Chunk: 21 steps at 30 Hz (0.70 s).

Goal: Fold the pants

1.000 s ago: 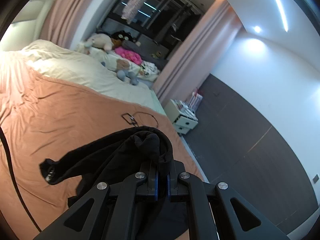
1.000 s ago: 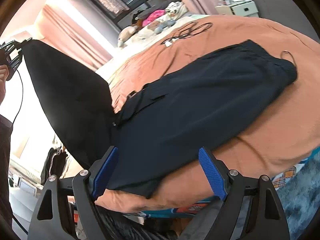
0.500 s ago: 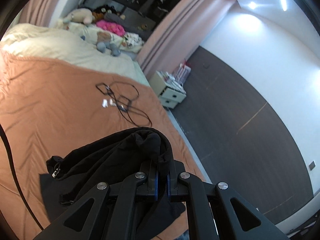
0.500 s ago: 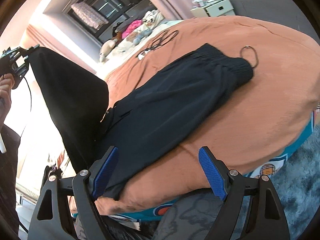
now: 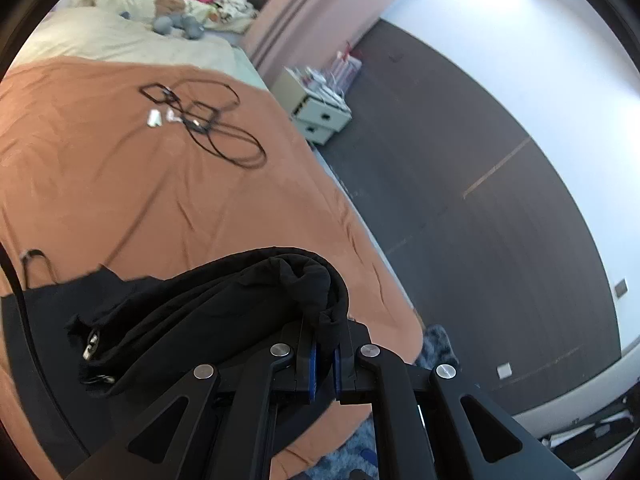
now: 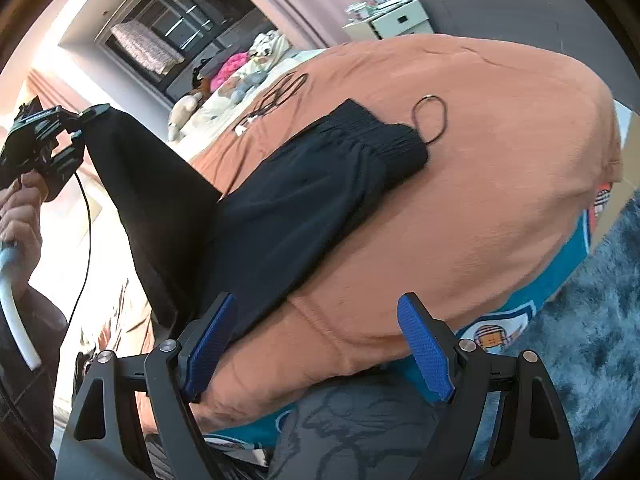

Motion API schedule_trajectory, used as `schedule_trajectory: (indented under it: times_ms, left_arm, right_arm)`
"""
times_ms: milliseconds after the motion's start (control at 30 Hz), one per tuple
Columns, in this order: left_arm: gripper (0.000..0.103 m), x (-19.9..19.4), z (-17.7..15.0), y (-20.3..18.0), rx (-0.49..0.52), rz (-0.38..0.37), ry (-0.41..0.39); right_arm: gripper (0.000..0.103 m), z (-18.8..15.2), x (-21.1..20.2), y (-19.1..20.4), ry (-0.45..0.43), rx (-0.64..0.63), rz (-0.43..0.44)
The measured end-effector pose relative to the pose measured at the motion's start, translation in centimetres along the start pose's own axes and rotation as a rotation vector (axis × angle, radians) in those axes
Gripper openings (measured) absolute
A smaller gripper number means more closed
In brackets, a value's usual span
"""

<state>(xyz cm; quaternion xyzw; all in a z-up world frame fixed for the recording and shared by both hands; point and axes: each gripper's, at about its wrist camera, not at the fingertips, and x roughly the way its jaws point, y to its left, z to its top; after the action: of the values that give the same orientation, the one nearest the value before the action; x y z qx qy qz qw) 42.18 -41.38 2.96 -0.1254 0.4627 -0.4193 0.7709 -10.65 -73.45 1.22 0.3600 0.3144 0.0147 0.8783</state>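
Pants [image 6: 304, 200] appearing as matt black cloth; bedspread [image 6: 500, 208] reading as smooth rust-orange fabric; rug [image 6: 600, 340] looking shaggy.

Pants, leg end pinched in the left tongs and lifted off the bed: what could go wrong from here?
1. The left tongs pinch only a small bunch of the black pants; it might slip out mid-fold.
2. The right tongs are open and hold nothing, so the waistband on the orange bedspread may drag.
3. The loose hair tie touching the waistband could get caught.
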Motion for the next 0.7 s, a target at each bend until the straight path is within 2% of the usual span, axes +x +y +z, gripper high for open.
schedule_trajectory:
  times_ms: [200, 333, 400, 467, 533, 567, 700]
  left_arm:
    - [0.006, 3.5, -1.9, -2.5, 0.032, -0.035, 0.066]
    - [0.006, 6.4, -3.6, -3.6, 0.049, -0.04, 0.142]
    - [0.019, 7.8, -4.4, -4.0, 0.079, -0.031, 0.196]
    - [0.059, 8.5, -5.2, -3.9, 0.093, -0.04, 0.243]
    - [0.075, 8.2, -5.9, -3.4, 0.109, -0.029, 0.248]
    - [0.08, 7.9, -6.2, -3.3, 0.119, -0.02, 0.248]
    - [0.081, 6.3, -6.9, -1.5, 0.129, 0.014, 0.251]
  right_arm:
    - [0.082, -0.6, -1.5, 0.2, -0.017, 0.003, -0.028]
    - [0.082, -0.7, -2.1, -0.1, -0.02, 0.011, -0.039]
    - [0.082, -0.7, -2.4, 0.1, -0.025, 0.014, -0.04]
    - [0.082, -0.7, -2.7, 0.0, -0.033, 0.011, -0.039]
    - [0.082, -0.7, -2.9, 0.1, -0.039, 0.007, -0.037]
    - [0.082, -0.6, -2.8, 0.2, -0.04, 0.004, -0.034]
    - [0.082, -0.5, -2.6, 1.0, -0.032, -0.015, -0.032]
